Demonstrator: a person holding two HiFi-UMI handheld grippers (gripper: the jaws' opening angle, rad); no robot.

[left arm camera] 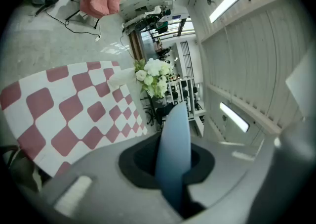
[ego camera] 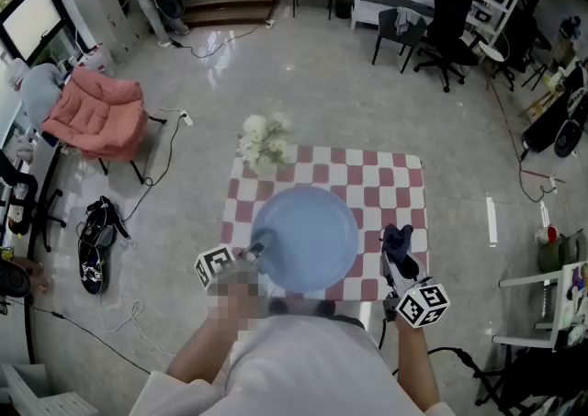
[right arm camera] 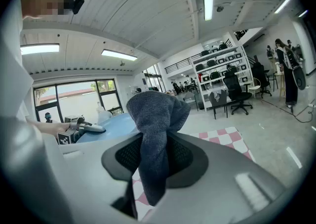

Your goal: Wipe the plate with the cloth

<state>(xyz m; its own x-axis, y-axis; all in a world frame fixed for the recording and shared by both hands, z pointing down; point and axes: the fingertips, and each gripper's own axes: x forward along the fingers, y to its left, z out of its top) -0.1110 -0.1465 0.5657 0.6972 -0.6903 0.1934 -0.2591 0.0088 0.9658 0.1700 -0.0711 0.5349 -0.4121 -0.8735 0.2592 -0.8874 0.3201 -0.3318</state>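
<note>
A pale blue plate (ego camera: pixel 305 238) is held up over the red-and-white checked table (ego camera: pixel 404 183). My left gripper (ego camera: pixel 258 249) is shut on the plate's near left rim. In the left gripper view the plate (left arm camera: pixel 174 154) stands edge-on between the jaws. My right gripper (ego camera: pixel 398 250) is to the right of the plate, shut on a dark blue-grey cloth (ego camera: pixel 396 239). In the right gripper view the cloth (right arm camera: pixel 155 139) bunches up out of the jaws, with the plate (right arm camera: pixel 111 125) and the left gripper (right arm camera: pixel 85 128) beyond it on the left.
A bunch of white flowers (ego camera: pixel 264 141) stands at the table's far left corner. A pink folding chair (ego camera: pixel 96 111), a bag (ego camera: pixel 95 244) and cables lie on the floor to the left. Black office chairs (ego camera: pixel 442 17) and shelving stand at the back right.
</note>
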